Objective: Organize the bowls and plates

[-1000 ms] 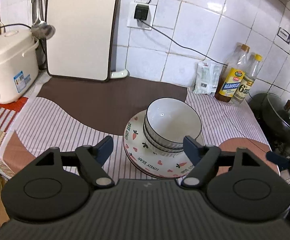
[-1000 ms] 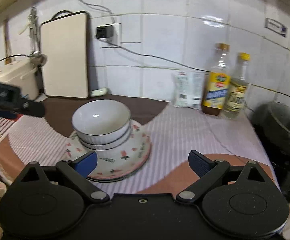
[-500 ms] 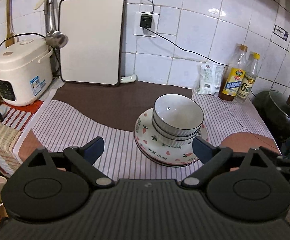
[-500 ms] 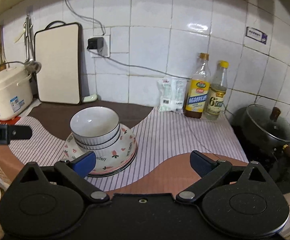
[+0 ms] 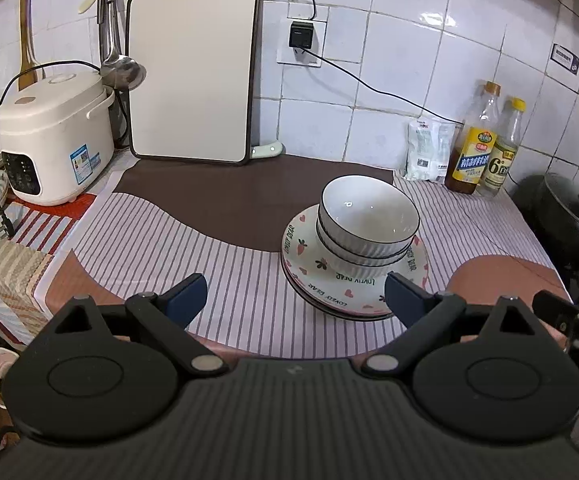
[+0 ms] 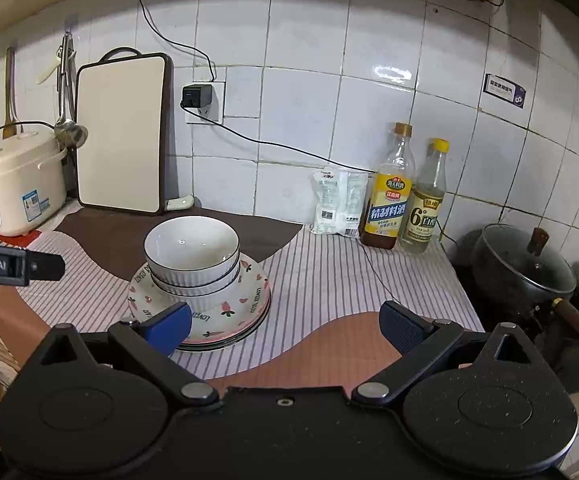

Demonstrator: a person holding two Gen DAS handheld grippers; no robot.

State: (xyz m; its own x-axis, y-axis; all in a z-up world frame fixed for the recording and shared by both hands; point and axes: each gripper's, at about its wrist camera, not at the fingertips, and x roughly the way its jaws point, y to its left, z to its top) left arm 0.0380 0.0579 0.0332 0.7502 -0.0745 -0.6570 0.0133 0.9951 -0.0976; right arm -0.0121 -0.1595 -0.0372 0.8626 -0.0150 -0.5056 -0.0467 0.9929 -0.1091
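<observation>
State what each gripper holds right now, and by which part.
Nothing is held. The left gripper and right gripper both have jaws open and empty, short of the stacked bowls.

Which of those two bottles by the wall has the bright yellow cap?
The shorter bottle, on the right, nearest the black pot. Its taller neighbour has a duller amber cap and a yellow-and-blue label.

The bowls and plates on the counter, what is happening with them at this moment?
Nobody is touching them. The white ribbed bowls sit nested on the stack of "Lovely Bear" plates, which rests on the striped counter mat. The left gripper and the right gripper are both open and empty, held back from the stack above the counter's near edge. From how things lie, the stacking looks done.
</observation>
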